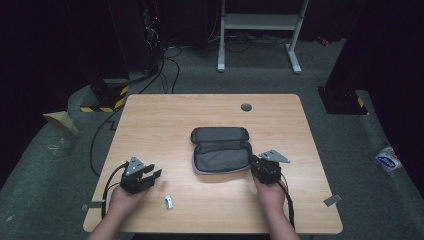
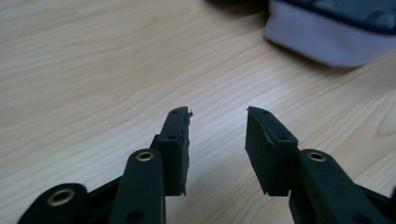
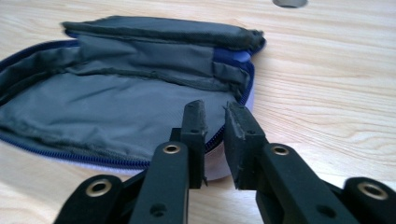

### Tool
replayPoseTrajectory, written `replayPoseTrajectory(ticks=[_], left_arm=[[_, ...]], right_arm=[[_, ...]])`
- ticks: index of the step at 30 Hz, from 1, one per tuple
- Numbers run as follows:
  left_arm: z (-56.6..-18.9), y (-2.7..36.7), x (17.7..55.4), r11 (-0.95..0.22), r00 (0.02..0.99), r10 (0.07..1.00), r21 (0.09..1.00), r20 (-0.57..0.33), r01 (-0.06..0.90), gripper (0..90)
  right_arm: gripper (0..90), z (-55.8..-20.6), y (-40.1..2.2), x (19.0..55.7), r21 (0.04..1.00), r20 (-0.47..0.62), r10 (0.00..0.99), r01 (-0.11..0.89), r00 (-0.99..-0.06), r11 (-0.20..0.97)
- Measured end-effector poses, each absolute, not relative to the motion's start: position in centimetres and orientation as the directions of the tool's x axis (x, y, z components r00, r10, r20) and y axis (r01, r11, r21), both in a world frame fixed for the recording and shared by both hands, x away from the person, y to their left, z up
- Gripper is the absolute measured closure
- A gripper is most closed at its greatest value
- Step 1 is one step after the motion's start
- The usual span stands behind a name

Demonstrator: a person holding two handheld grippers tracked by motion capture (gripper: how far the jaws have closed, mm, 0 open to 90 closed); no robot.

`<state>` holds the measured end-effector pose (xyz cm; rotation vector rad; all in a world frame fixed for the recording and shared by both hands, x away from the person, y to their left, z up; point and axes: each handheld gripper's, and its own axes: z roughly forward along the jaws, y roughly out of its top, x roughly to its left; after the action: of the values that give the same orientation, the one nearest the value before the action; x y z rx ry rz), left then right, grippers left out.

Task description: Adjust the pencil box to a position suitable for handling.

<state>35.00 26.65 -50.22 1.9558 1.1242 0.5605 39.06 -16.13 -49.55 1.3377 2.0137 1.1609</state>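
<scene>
Nearest the camera in the high view, a small white object (image 1: 168, 201) lies on the table (image 1: 150, 115) between the two hands, too small to identify. Just beyond it to the left, the left gripper (image 1: 150, 176) hovers over bare wood with its jaws spread and nothing between them. To the right, the right gripper (image 1: 253, 161) sits at the near right edge of the pouch (image 1: 220, 150), its jaws nearly together with a narrow gap; whether they pinch the rim I cannot tell. The pouch lies unzipped and splayed at the table's middle, lid flap folded toward the far side. It looks like light, soft fabric that will sag and fold when lifted, so the zipper rim (image 3: 116, 161) seems the firmest place to grip.
</scene>
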Motion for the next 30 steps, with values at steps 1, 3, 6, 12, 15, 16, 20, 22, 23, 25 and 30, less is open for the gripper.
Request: replayPoseTrajectory(ticks=[1,3,6,12,15,16,20,22,23,25,30], left_arm=[[-49.8,25.9,35.2,-0.302,0.513,0.858,0.814,0.006,0.496,63.6],[-49.7,25.5,35.4,-0.296,0.513,0.858,0.818,0.001,0.493,64.7],[-49.5,24.5,35.8,-0.287,0.518,0.855,0.824,-0.01,0.489,67.0],[-49.9,21.5,37.8,-0.307,0.534,0.846,0.813,-0.006,0.495,68.0],[-50.6,19.7,39.0,-0.324,0.546,0.838,0.789,-0.017,0.522,68.1],[-50.6,19.7,39.0,-0.324,0.546,0.838,0.789,-0.017,0.522,68.1],[-51.3,18.7,39.7,-0.32,0.554,0.832,0.777,-0.044,0.542,68.3],[-51.5,18.5,39.9,-0.316,0.557,0.829,0.778,-0.053,0.543,68.5],[-51.5,18.6,40.1,-0.301,0.552,0.831,0.779,-0.069,0.55,68.7],[-51.5,18.7,40.1,-0.299,0.551,0.831,0.779,-0.07,0.551,68.9],[-51.4,19.5,40.2,-0.292,0.542,0.837,0.775,-0.077,0.56,69.5]], right_arm=[[70.9,-49.0,-16.3,38.5,0.856,0.076,0.898,0.491,-0.432,0.164],[70.1,-48.8,-16.4,38.2,0.862,0.078,0.899,0.481,-0.431,0.156],[69.6,-48.1,-17.2,37.8,0.879,0.074,0.911,0.458,-0.406,0.133],[74.2,-49.4,-18.3,40.2,0.832,0.041,0.947,0.535,-0.318,0.144],[74.7,-50.4,-18.0,41.2,0.806,0.028,0.95,0.569,-0.312,0.163],[74.8,-50.6,-18.0,41.4,0.803,0.03,0.951,0.574,-0.308,0.161],[75.1,-51.1,-17.9,41.9,0.787,0.04,0.955,0.598,-0.295,0.152],[75.4,-51.3,-17.3,42.3,0.776,0.045,0.952,0.611,-0.302,0.157],[75.5,-51.3,-17.0,42.4,0.776,0.043,0.95,0.61,-0.309,0.163],[75.6,-51.2,-16.7,42.4,0.776,0.039,0.95,0.608,-0.311,0.167],[75.6,-51.0,-15.1,42.9,0.778,0.05,0.943,0.605,-0.329,0.17]])
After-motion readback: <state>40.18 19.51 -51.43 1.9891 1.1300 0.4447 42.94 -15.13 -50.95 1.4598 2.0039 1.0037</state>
